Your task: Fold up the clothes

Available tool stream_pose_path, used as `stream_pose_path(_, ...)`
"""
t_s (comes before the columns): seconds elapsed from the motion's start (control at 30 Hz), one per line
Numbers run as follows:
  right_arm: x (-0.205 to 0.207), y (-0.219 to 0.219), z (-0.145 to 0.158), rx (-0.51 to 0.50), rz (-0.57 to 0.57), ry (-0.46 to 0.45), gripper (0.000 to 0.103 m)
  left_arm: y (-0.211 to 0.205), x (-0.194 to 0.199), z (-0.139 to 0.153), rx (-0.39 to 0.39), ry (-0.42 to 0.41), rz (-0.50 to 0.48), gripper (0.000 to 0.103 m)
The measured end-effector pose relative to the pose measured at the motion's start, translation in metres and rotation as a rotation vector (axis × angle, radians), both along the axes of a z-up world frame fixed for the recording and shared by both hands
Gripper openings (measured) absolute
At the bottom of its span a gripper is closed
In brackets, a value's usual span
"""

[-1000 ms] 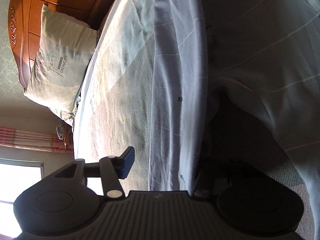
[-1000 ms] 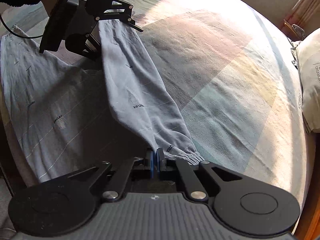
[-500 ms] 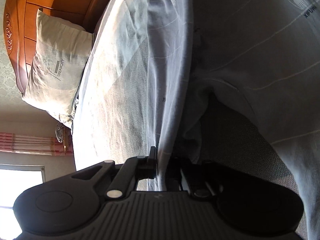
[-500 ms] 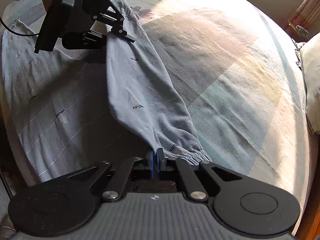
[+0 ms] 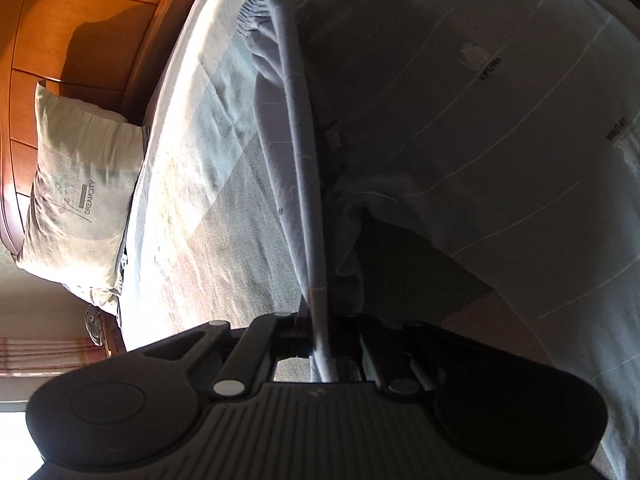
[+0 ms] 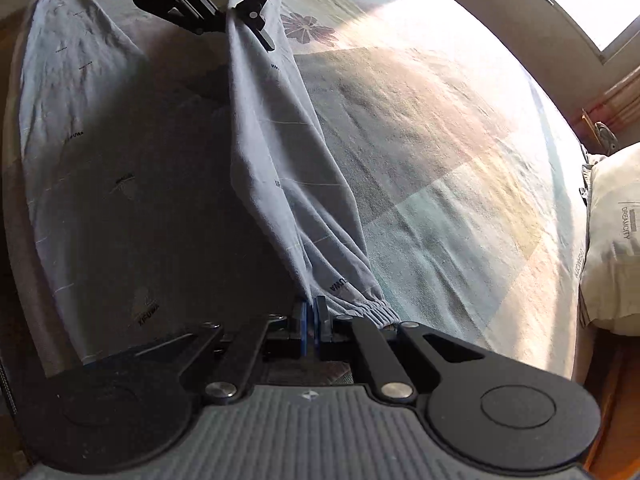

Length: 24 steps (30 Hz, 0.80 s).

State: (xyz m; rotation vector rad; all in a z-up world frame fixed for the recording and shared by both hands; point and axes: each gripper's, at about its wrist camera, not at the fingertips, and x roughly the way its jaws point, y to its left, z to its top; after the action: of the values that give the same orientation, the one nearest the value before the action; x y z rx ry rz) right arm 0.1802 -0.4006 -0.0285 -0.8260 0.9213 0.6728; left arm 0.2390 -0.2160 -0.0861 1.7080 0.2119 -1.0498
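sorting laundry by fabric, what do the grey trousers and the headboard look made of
Grey trousers: soft matte knit, probably cotton jersey; they drape in loose folds and the cuff is elastic-gathered. Headboard: wood or wood veneer, glossy orange-brown varnish with panel grooves and a sheen.

Right claw [image 6: 311, 322] clamps trouser leg [image 6: 280, 152] cuff; left claw [image 6: 256, 26] pinches far end; bed [image 6: 440, 140] beneath

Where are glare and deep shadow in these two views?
Right wrist view: the window is blown out, sunlight washes out the bedsheet; the garment lies in shadow. Left wrist view: garment dim, pillow sunlit.
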Motion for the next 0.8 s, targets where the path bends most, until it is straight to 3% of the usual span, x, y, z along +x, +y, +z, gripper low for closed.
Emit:
stream_pose_path(0.27, -0.026, -0.001, 0.0, -0.072, 0.143, 0.007, 0.002, 0.0, -0.032, 0.016, 0.029, 0.086, -0.056, 0.001)
stream_pose_path(0.47, -0.055, -0.008, -0.01, -0.22, 0.295, -0.009, 0.002, -0.004, -0.064, 0.019, 0.027, 0.131, -0.148, 0.001)
stream_pose_path(0.8, -0.086, -0.011, -0.019, -0.272, 0.389, 0.04, 0.002, -0.002, -0.1, 0.017, 0.047, 0.214, -0.249, 0.001)
